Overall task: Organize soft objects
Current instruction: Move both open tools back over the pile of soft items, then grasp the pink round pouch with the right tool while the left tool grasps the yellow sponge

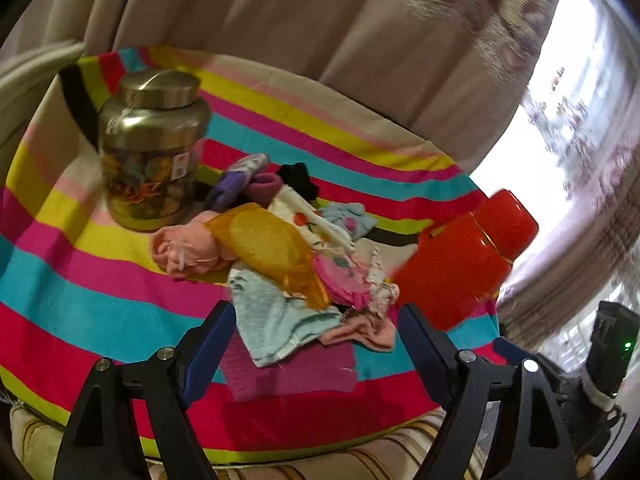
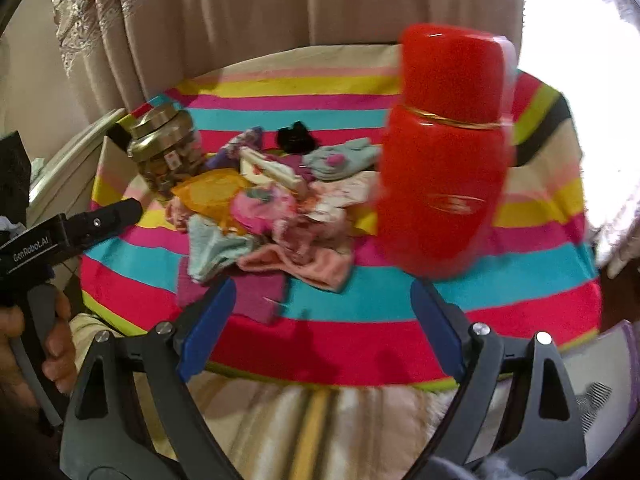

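A heap of small soft items, socks and cloths (image 1: 296,272) (image 2: 272,208), lies in the middle of a round table under a striped cloth (image 1: 80,280) (image 2: 360,344). It holds a light blue sock (image 1: 272,320), pink pieces (image 1: 188,250), a purple cloth (image 1: 288,372) and an orange mesh piece (image 1: 272,248). My left gripper (image 1: 316,344) is open and empty, its jaws on either side of the heap's near edge. My right gripper (image 2: 320,324) is open and empty, just short of the heap. The left gripper also shows in the right wrist view (image 2: 100,220).
A metal-lidded jar (image 1: 152,152) (image 2: 168,148) stands left of the heap. A red plastic canister (image 1: 464,256) (image 2: 444,152) stands to its right, blurred. Curtains hang behind the table, and a bright window is to the right.
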`<state>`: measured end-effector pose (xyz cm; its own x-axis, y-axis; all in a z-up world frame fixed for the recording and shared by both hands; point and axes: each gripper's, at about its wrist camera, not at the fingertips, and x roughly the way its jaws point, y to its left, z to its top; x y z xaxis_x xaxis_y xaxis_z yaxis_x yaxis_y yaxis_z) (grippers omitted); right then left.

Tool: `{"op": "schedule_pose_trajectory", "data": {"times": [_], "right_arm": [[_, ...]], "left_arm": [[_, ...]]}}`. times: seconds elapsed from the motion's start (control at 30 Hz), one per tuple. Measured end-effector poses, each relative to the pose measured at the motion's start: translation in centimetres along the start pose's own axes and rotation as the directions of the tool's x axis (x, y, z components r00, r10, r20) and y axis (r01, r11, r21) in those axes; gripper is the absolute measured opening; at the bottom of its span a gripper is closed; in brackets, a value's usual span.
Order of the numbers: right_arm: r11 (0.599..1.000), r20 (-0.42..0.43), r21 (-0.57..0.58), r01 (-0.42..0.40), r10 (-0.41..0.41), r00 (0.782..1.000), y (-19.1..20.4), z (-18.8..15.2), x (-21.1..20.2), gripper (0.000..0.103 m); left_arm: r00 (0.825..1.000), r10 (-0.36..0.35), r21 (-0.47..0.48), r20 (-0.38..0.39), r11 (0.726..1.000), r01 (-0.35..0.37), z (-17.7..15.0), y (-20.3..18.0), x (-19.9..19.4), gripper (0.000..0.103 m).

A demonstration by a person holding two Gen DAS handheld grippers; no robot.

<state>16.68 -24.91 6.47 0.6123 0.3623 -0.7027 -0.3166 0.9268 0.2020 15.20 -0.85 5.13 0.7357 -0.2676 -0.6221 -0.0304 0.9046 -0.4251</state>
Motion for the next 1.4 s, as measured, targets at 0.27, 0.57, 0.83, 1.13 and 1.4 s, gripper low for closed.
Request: {"op": "schedule_pose_trajectory", "data": {"times": [0.27,0.57,0.83,1.13,1.4], "right_arm": [[0.995,-0.034,-0.054,-0.078,0.076,0.996,2.3,2.6,4.3,0.090],[0.988,-0.083,-0.090,-0.126,0.118,0.989,3.6,4.6,8.8,0.090],[0.984,-0.161,-0.091,-0.154,0.138,0.977,3.8,5.3,13.1,0.090],[0.981,-0.211,-0.063,-0.182,0.165,0.963,3.6,5.8,16.1,0.090],[0.978,-0.213,-0.073,-0.195,0.176,0.961,3.7,5.5,16.5,0.077]], "left_arm": [[0.997,-0.069,-0.168,-0.044,0.984,0.061,2.0,4.0,2.8,0.067],[0.986,-0.140,-0.358,-0.090,0.928,0.099,3.4,8.0,8.0,0.054],[0.980,-0.160,-0.391,-0.115,0.915,0.103,3.7,8.7,11.0,0.040],[0.973,-0.208,-0.387,-0.098,0.909,0.155,3.5,9.4,12.1,0.021],[0.975,-0.221,-0.354,-0.027,0.914,0.197,4.2,9.2,10.3,0.017]]}}
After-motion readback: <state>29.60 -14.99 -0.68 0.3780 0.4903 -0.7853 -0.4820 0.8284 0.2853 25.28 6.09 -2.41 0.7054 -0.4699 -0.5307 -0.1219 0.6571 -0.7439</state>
